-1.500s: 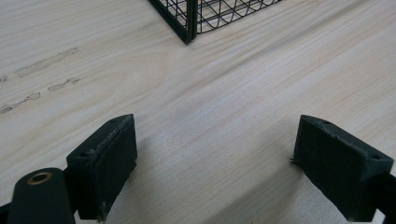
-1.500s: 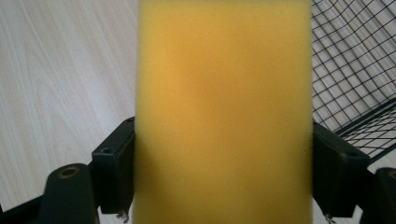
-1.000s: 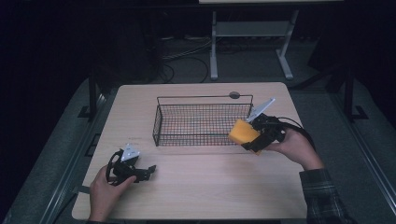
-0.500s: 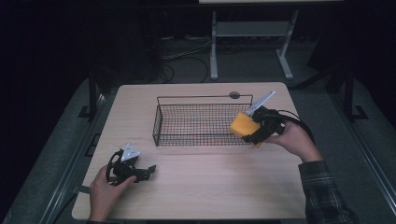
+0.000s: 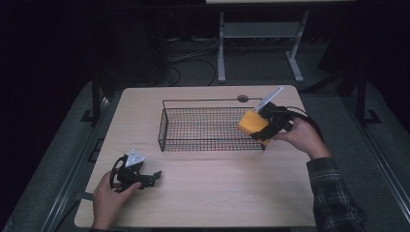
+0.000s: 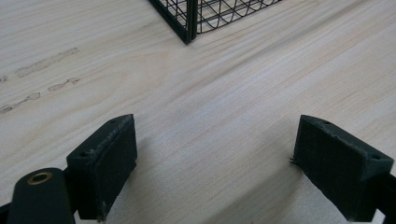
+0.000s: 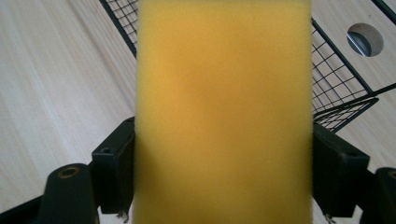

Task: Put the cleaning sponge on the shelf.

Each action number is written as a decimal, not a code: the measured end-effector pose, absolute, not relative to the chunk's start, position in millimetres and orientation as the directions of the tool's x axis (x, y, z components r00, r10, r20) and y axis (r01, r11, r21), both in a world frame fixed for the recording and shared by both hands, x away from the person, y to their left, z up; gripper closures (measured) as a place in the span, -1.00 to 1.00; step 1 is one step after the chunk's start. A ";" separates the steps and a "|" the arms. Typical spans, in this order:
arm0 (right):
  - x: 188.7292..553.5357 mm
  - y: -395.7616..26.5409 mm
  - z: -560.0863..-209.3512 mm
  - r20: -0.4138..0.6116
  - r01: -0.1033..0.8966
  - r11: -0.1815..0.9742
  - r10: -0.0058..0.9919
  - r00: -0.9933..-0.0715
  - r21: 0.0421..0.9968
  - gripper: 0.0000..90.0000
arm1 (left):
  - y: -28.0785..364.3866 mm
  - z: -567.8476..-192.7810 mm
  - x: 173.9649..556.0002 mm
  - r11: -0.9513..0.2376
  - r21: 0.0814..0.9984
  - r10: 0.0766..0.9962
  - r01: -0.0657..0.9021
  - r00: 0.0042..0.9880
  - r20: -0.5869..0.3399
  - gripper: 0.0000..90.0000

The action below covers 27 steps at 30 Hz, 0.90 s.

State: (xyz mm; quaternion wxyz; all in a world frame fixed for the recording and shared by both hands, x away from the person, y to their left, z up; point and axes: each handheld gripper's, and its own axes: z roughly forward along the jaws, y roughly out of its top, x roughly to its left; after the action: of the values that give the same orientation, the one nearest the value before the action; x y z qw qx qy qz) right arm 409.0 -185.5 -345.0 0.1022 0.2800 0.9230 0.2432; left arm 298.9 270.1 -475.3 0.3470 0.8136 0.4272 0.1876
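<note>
A yellow sponge [image 5: 251, 123] hangs over the right end of the black wire basket [image 5: 193, 108], with my right gripper [image 5: 263, 131] shut on it. In the right gripper view the sponge [image 7: 224, 107] stands between both jaws, with the basket [image 7: 336, 79] behind it. My left gripper [image 5: 153, 177] rests on the table [image 5: 217, 188] near the front left, held by a hand. Its jaws stand wide apart in the left gripper view, left gripper [image 6: 212, 163] holding nothing over bare wood, and a basket corner [image 6: 189, 23] lies ahead.
A round cable hole [image 5: 242, 98] sits in the table behind the basket. A white stand [image 5: 258, 34] and cables [image 5: 188, 58] are on the dark floor beyond the table. The table's front edge lies close to the left hand.
My right gripper has carried the sponge up and leftward, from beside the basket's right front corner to over its right end. The left gripper has stayed still.
</note>
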 end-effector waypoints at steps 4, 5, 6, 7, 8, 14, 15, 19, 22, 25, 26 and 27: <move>414.4 -184.0 -344.7 -0.053 0.467 0.724 0.567 -0.822 0.508 -0.50 | 270.1 -475.3 298.8 -0.394 0.725 0.825 0.565 0.565 0.009 -0.72; 415.7 -183.7 -344.5 -0.053 0.468 0.724 0.568 -0.822 0.507 -0.50 | 270.1 -475.3 298.8 -0.395 0.725 0.825 0.565 0.565 0.009 -0.72; 416.9 -183.1 -344.5 -0.054 0.469 0.722 0.570 -0.820 0.508 -0.50 | 270.1 -475.3 298.9 -0.394 0.725 0.825 0.565 0.565 0.009 -0.72; 418.4 -182.9 -344.4 -0.055 0.466 0.723 0.568 -0.821 0.510 -0.50 | 270.1 -475.3 298.9 -0.394 0.725 0.825 0.565 0.565 0.009 -0.72; 419.6 -182.2 -344.6 -0.054 0.467 0.720 0.570 -0.820 0.513 -0.50 | 270.1 -475.3 298.8 -0.394 0.725 0.825 0.565 0.565 0.009 -0.72; 427.2 -178.6 -345.3 -0.047 0.469 0.716 0.571 -0.819 0.517 -0.50 | 270.2 -475.3 298.9 -0.395 0.725 0.825 0.565 0.565 0.009 -0.72; 428.8 -177.8 -346.0 -0.050 0.468 0.718 0.570 -0.820 0.515 -0.50 | 270.2 -475.3 298.9 -0.395 0.725 0.825 0.565 0.565 0.009 -0.72; 434.1 -173.7 -349.3 -0.051 0.466 0.721 0.568 -0.822 0.513 -0.50 | 270.1 -475.3 298.9 -0.394 0.725 0.825 0.565 0.565 0.009 -0.72; 437.2 -170.5 -351.8 -0.052 0.468 0.721 0.569 -0.821 0.511 -0.50 | 270.1 -475.3 298.8 -0.395 0.725 0.825 0.565 0.565 0.009 -0.72; 440.9 -167.7 -354.9 -0.051 0.469 0.724 0.568 -0.822 0.505 -0.50 | 270.2 -475.3 298.8 -0.395 0.725 0.825 0.565 0.565 0.009 -0.72; 442.1 -166.9 -356.0 -0.053 0.468 0.725 0.568 -0.822 0.505 -0.50 | 270.2 -475.3 298.9 -0.395 0.725 0.825 0.565 0.565 0.009 -0.72; 443.3 -166.0 -356.9 -0.052 0.470 0.724 0.569 -0.820 0.505 -0.50 | 270.2 -475.3 298.9 -0.395 0.725 0.825 0.565 0.565 0.009 -0.72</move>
State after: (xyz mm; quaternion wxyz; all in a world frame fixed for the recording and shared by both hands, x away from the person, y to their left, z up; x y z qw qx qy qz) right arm 443.3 -166.0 -356.9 0.1021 0.2817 0.9228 0.2422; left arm 298.9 270.2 -475.3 0.3469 0.8137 0.4271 0.1876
